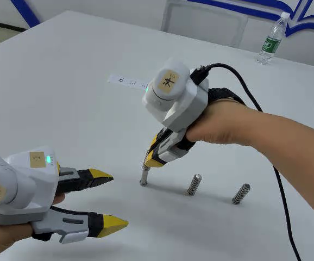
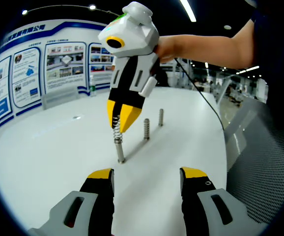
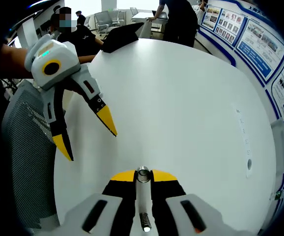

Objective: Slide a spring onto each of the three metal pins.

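The right claw (image 1: 150, 161) is pinched narrow on a small coiled steel spring (image 2: 116, 128), holding it upright directly over the thin bare metal pin (image 2: 120, 151) on the white tabletop (image 1: 64, 98) so the coil's bore lines up to slide down. The left claw (image 1: 107, 198) hovers wide and empty nearby. The left gripper view shows the spring's lower end at the pin's top, which is hard to make out in the head view, and the 2 other pins (image 1: 194, 185) already wear springs, so this looks like the last.
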The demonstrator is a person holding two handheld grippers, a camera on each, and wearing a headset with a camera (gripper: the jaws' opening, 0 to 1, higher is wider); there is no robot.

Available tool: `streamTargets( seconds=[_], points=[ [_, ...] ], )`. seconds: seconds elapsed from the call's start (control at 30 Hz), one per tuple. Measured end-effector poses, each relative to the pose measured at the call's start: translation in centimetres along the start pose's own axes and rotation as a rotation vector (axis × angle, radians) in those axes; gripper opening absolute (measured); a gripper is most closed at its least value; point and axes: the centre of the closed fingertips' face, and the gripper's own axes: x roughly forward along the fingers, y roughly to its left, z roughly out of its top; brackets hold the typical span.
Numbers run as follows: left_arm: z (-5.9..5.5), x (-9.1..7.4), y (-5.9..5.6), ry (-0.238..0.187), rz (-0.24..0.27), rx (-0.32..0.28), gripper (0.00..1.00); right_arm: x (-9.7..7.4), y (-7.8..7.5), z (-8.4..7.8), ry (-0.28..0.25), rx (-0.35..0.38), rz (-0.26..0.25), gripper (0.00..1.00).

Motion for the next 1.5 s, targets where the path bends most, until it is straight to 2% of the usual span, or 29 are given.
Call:
streamTargets(
  seconds=[0.73, 1.5],
  points=[
    [-0.2, 0.1, -0.2, 0.006, -0.004, -0.004, 0.54, 2.6, -0.3, -0.5, 0.043, 0.039, 0.015, 0.12],
    [-0.7, -0.1, 0.2, 0.007, 0.010, -0.019, 0.54, 4.8, 0.7, -1.0, 0.062, 0.065, 0.052, 0.12]
  ],
)
